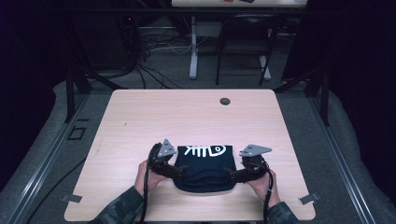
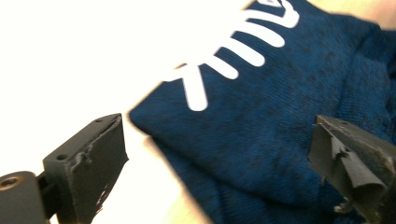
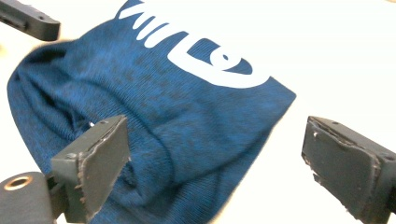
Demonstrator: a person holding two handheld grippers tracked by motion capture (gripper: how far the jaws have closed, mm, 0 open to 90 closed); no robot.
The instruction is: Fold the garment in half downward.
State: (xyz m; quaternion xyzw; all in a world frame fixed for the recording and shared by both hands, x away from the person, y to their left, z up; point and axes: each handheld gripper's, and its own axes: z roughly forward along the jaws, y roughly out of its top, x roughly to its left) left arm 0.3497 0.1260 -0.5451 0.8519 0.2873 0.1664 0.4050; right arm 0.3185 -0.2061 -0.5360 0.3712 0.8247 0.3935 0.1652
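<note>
Gaping wide, the jaws of both the left gripper (image 2: 219, 158) and the right gripper (image 3: 215, 168) pinch nothing, each pair hanging over one end of the folded dark-blue garment (image 1: 204, 170). It lies with its white fish-skeleton print (image 1: 205, 150) facing up, near the front edge of the wooden table (image 1: 154, 112), between the person's hands.

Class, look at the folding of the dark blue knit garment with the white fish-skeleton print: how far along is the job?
Done: the dark blue knit garment with the white fish-skeleton print lies folded into a compact bundle on the light wooden table. In hand: nothing is gripped; the left gripper and right gripper are open at its two sides, fingers off the cloth. Left: probably only tidying the rumpled near edge and withdrawing.
</note>
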